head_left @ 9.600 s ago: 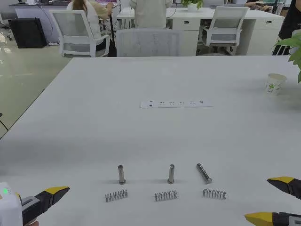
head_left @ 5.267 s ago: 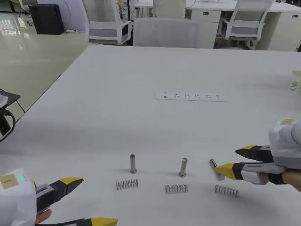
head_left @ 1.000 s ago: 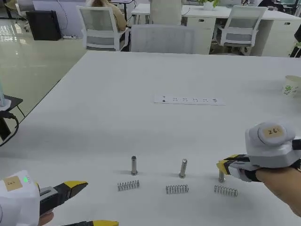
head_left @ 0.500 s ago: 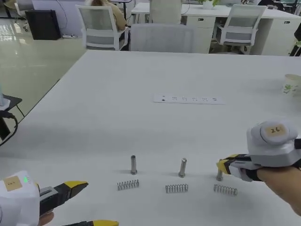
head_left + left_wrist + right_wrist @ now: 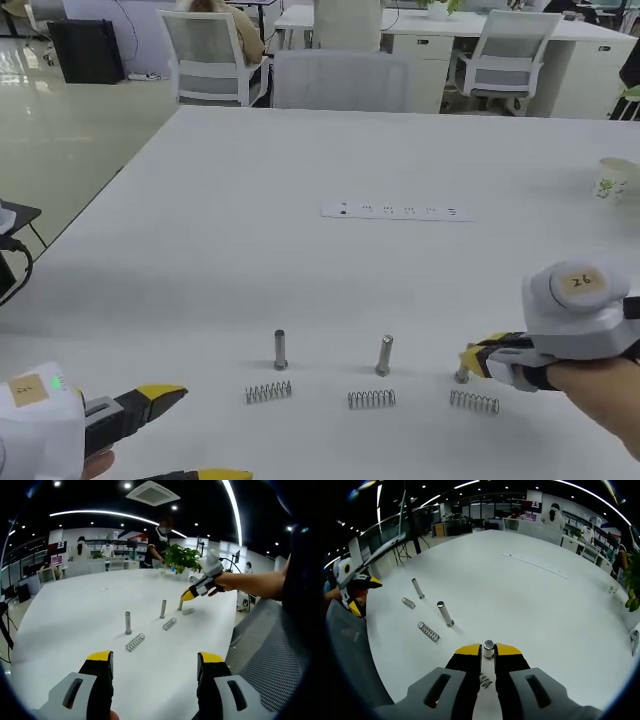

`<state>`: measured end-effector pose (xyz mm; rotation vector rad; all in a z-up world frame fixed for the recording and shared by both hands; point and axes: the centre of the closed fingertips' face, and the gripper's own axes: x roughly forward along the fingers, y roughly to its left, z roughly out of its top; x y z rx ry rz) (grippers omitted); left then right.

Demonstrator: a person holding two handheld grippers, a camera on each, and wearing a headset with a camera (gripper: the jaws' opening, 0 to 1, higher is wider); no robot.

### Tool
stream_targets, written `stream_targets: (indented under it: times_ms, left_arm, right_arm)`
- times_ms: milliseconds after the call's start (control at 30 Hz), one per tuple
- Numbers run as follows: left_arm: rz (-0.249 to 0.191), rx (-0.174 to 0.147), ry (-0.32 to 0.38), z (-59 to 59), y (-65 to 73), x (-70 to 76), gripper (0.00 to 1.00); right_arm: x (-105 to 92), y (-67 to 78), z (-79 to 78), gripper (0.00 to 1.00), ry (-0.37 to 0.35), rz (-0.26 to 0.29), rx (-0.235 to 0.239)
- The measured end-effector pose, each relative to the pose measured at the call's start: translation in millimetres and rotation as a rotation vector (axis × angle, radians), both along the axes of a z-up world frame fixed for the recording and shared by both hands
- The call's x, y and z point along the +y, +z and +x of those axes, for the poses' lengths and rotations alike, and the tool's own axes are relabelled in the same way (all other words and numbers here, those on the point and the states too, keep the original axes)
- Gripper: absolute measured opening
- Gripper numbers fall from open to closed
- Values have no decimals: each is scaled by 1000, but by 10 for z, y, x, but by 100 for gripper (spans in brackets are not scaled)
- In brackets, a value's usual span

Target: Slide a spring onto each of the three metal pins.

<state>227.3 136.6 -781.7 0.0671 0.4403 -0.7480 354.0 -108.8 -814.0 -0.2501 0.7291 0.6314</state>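
Observation:
Three metal pins stand in a row on the white table: the left pin, the middle pin and the right pin. A spring lies in front of each: left spring, middle spring, right spring. My right gripper is shut on the right pin, holding it upright, with its spring just below the jaws. My left gripper hovers open near the table's front left corner, holding nothing. It faces the left pin and left spring.
A white power strip lies mid-table beyond the pins. A paper cup stands at the far right. Office chairs line the far edge. Bare tabletop lies between the pins and the strip.
The right pin lay tilted on the table earlier; my right gripper came in from the right, closed on it, and now holds it upright. The left gripper has stayed open at the front left.

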Motion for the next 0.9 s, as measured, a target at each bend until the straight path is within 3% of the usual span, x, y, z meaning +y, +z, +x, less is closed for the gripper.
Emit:
stream_targets:
  times_ms: [533,900]
  left_arm:
    - [-1,-1,4,-23,1,15,64]
    - [0,-3,-7,-5,10,-22,64]
  right_arm:
    - [-139,30,-96,13,6,-9,5]
    - [-269,-78,-274,15,107,-50,27]
